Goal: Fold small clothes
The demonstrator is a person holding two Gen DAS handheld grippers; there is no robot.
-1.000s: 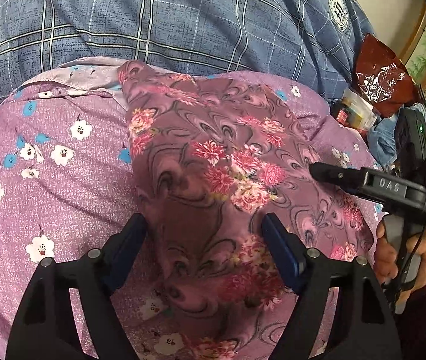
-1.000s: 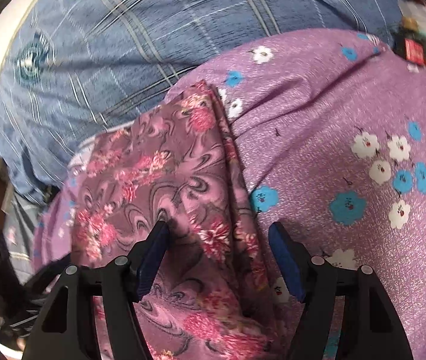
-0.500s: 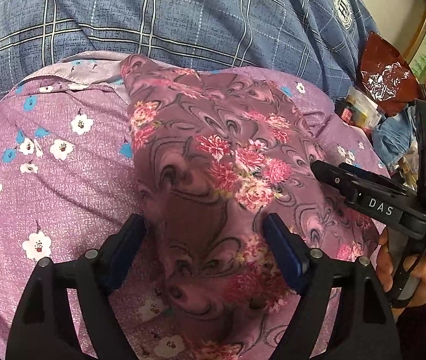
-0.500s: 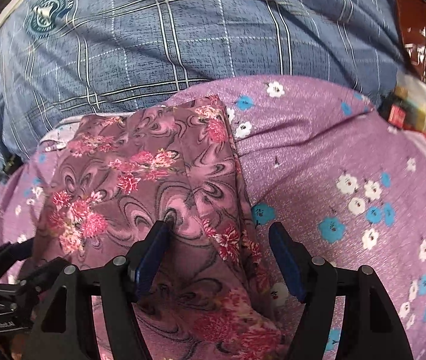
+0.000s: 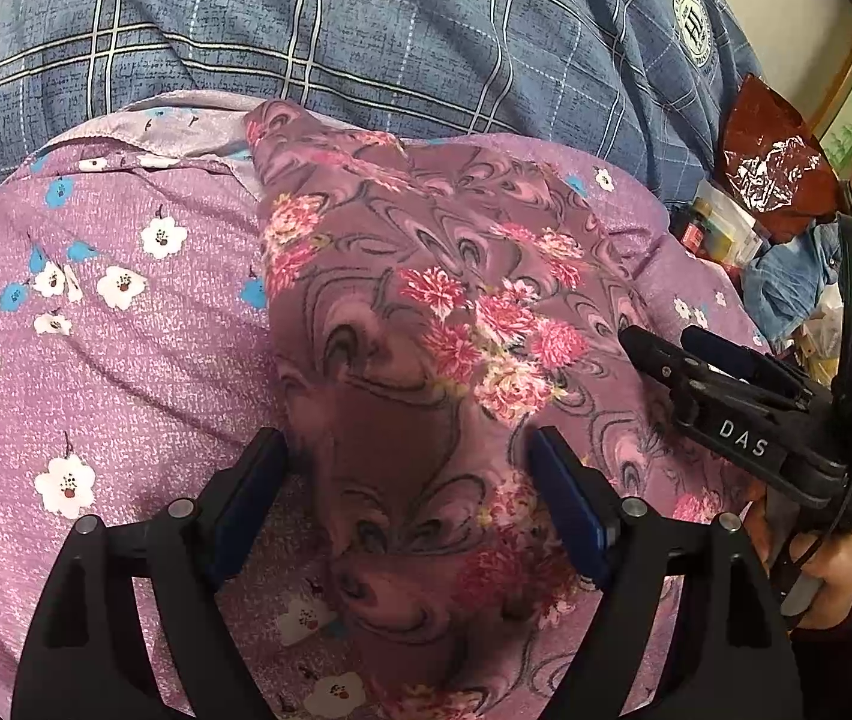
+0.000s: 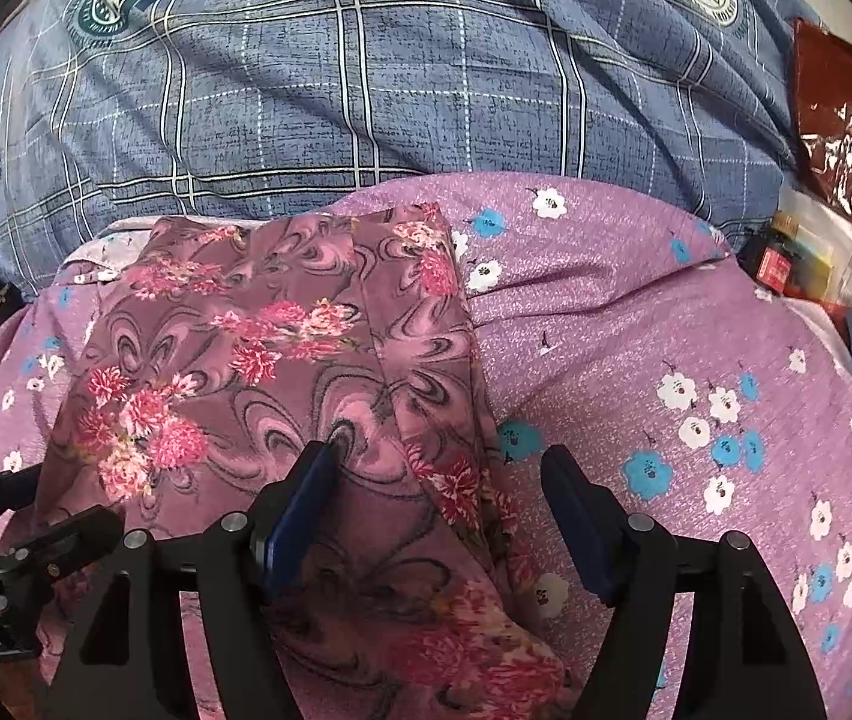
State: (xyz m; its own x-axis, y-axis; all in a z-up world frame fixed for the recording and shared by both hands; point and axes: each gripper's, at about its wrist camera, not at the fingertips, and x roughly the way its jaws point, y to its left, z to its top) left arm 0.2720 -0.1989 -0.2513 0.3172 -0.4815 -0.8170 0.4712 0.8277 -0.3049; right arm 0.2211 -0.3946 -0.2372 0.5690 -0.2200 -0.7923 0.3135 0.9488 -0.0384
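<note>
Our left gripper (image 5: 408, 480) hovered with jaws spread over the dark floral garment (image 5: 426, 330), holding nothing. This garment lay part-folded on the purple flowered sheet (image 5: 96, 360). Our right gripper (image 6: 435, 501) was also spread and empty at its right folded edge. We judged it thin, limp, maybe slippery; pinching the doubled edge seemed best.

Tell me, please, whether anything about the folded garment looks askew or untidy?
Slightly. The dark floral garment lies folded on the lilac flowered cloth, but a narrow overlapping flap runs along its right side, slanting rather than parallel, leaving that edge uneven.
</note>
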